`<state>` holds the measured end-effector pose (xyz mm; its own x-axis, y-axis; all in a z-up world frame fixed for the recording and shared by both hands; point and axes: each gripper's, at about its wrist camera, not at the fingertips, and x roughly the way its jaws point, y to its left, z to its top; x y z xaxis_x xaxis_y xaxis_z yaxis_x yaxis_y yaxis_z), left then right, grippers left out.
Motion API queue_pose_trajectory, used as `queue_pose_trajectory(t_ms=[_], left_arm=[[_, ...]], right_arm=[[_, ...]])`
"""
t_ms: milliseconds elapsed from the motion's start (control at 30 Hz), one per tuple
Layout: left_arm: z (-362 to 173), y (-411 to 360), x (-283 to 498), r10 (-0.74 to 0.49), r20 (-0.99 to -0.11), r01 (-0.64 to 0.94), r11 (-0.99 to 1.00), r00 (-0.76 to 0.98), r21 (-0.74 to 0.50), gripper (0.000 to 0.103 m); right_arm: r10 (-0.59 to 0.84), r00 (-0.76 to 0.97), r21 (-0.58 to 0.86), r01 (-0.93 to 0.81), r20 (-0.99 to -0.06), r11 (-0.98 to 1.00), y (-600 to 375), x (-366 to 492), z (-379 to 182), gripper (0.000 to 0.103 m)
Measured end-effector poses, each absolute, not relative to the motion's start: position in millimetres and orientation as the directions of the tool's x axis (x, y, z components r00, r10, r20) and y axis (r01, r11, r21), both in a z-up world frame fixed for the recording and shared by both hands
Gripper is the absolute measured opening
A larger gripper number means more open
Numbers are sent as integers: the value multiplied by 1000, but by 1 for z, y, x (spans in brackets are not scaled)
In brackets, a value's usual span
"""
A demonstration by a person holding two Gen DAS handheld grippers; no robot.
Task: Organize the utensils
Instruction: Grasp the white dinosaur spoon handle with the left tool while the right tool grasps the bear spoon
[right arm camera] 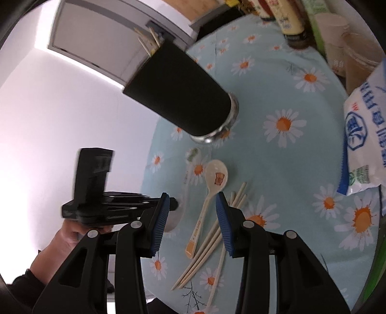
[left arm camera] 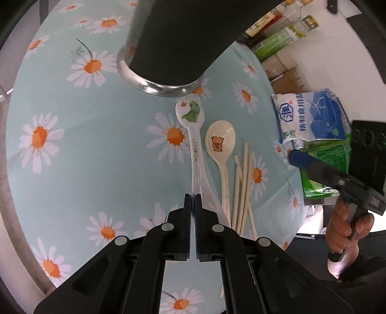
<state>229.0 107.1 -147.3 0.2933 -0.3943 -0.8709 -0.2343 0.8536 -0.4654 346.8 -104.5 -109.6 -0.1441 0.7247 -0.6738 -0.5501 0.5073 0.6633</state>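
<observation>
- Two tongs are in play. The left tongs [left arm camera: 193, 200] are clenched, pad against pad. The clear handle of the dinosaur spoon [left arm camera: 191, 112] runs just beside the right-side pad and under it, and I cannot tell if it is pinched.
- Only the right wrist view shows the right tongs [right arm camera: 193, 196] from behind. They are released, partly apart, with nothing pressed between the pads. They hover above the handle of the cream spoon [right arm camera: 216, 176] and the loose chopsticks [right arm camera: 205, 251].
- Each view shows the other hand. The left wrist view has the right hand [left arm camera: 342, 229] around its grip at the right edge, and the right wrist view has the left hand [right arm camera: 70, 238] low at the left.
- Both spoons lie side by side on the surface [left arm camera: 84, 145], bowls away from the tongs. The surface has a light blue cloth with white and orange daisies. The chopsticks lie just right of the cream spoon, fanned and partly crossing.
- The dinosaur spoon is white with a green dinosaur in the bowl. The cream one has a small brown animal.
- Behind the spoon bowls stands a black holder [left arm camera: 173, 43] on a steel base. In the left wrist view it hides the far cloth. Only the right wrist view shows its top, where more chopstick ends [right arm camera: 149, 41] stick out.
- At the right edge lie a white and blue bag [left arm camera: 308, 116] and a green packet [left arm camera: 330, 159], partly covered by the right tongs.
- Farthest are some bottles [left arm camera: 284, 21].
</observation>
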Motion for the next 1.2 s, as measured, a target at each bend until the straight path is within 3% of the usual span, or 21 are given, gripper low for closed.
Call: queue_pose_trajectory(t_ms=[233, 400, 600, 733, 900, 1200], left_arm=[[-134, 118, 196, -388, -840, -215, 846, 380, -488, 1], [-115, 125, 176, -411, -791, -166, 833, 453, -528, 1], [-105, 141, 159, -447, -746, -103, 822, 493, -561, 1], [-106, 150, 151, -467, -728, -73, 816, 502, -573, 1], [-106, 163, 141, -493, -709, -40, 806, 504, -590, 1], [-103, 172, 141, -524, -698, 27, 808, 488, -588, 1]], right_arm=[[615, -243, 638, -510, -750, 577, -60, 340, -132, 41], [529, -233, 571, -467, -816, 676, -39, 337, -147, 31], [395, -156, 420, -472, -905, 775, -19, 336, -153, 27], [324, -126, 344, -482, -938, 806, -4, 333, -158, 26], [255, -89, 266, -476, -963, 838, 14, 326, -165, 12], [260, -29, 246, -435, -965, 866, 21, 309, -163, 8]])
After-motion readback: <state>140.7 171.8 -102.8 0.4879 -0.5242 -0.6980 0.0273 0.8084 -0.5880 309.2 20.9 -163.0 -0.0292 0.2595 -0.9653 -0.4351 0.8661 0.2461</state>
